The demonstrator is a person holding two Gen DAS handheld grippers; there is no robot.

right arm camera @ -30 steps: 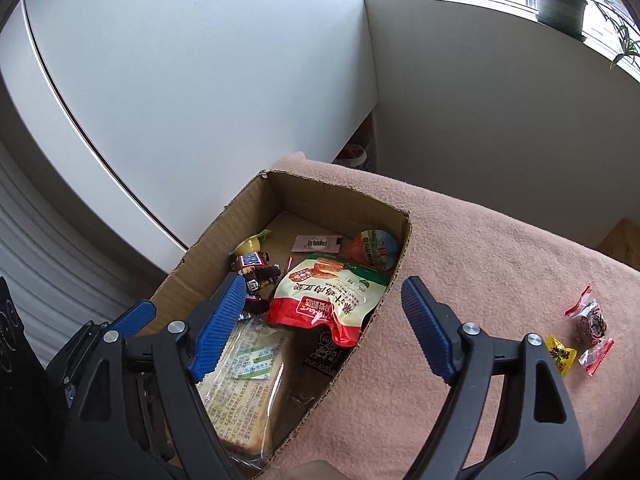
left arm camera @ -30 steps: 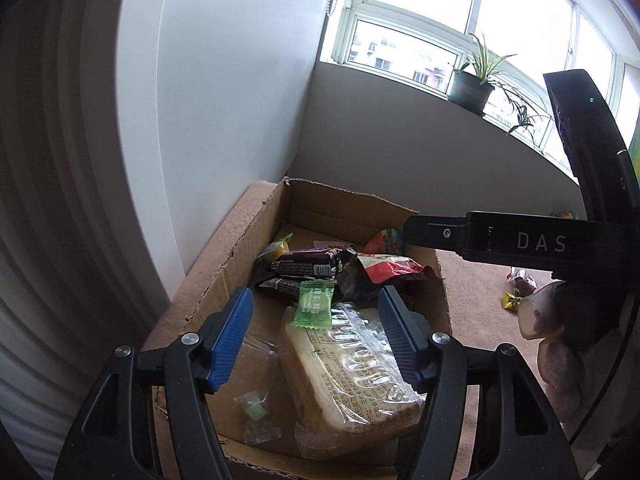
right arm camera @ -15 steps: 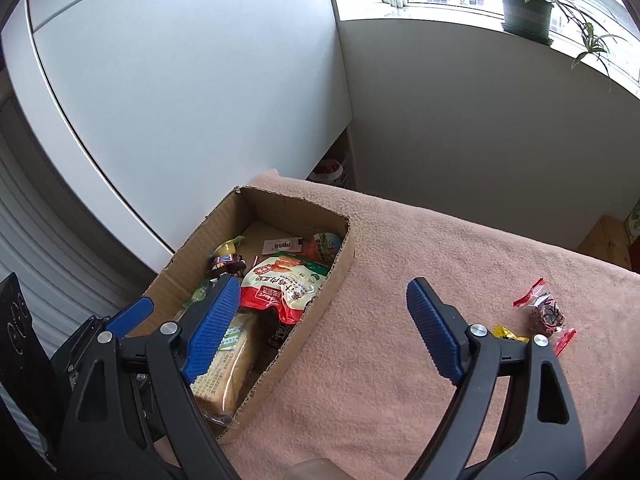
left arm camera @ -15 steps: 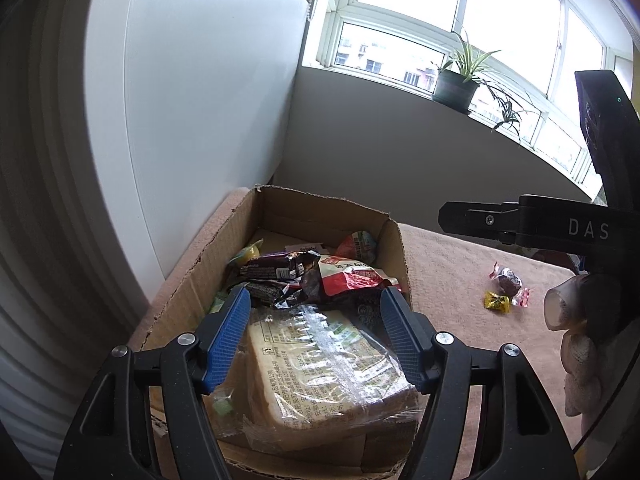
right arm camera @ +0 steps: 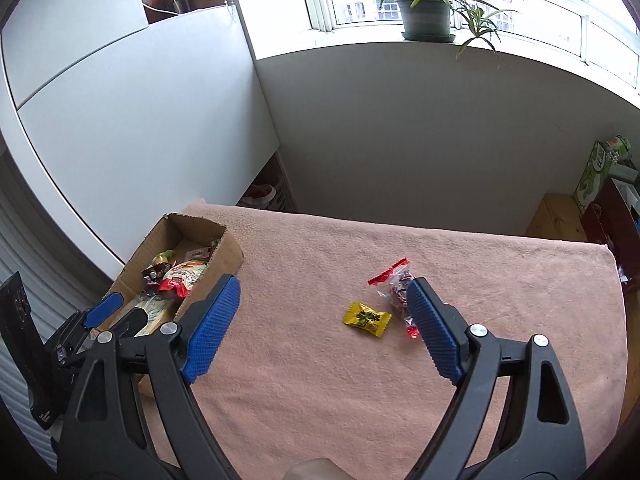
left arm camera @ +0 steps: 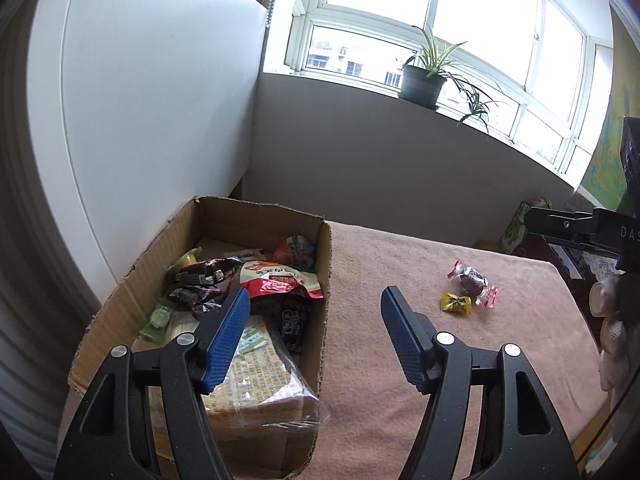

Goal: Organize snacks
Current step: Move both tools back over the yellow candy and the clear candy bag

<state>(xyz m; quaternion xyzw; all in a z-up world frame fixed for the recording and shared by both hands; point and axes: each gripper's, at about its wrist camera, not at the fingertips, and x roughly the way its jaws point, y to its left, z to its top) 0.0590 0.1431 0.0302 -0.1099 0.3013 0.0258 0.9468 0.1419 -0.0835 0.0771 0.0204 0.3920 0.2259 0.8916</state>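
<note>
Snacks: yellow candy (right arm camera: 367, 318), clear red-edged packet (right arm camera: 394, 285) on cloth; both tongs wide.

Potted plant (right arm camera: 426, 16) on windowsill (right arm camera: 360, 42)

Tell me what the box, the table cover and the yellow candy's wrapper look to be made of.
Box: brown corrugated cardboard, matte, with ragged torn rims.
Table cover: pinkish cloth, probably terry towelling; its surface looks napped and dull.
Yellow candy wrapper: likely thin plastic film or foil, slightly glossy, crimped at the ends; which one is not clear.
</note>
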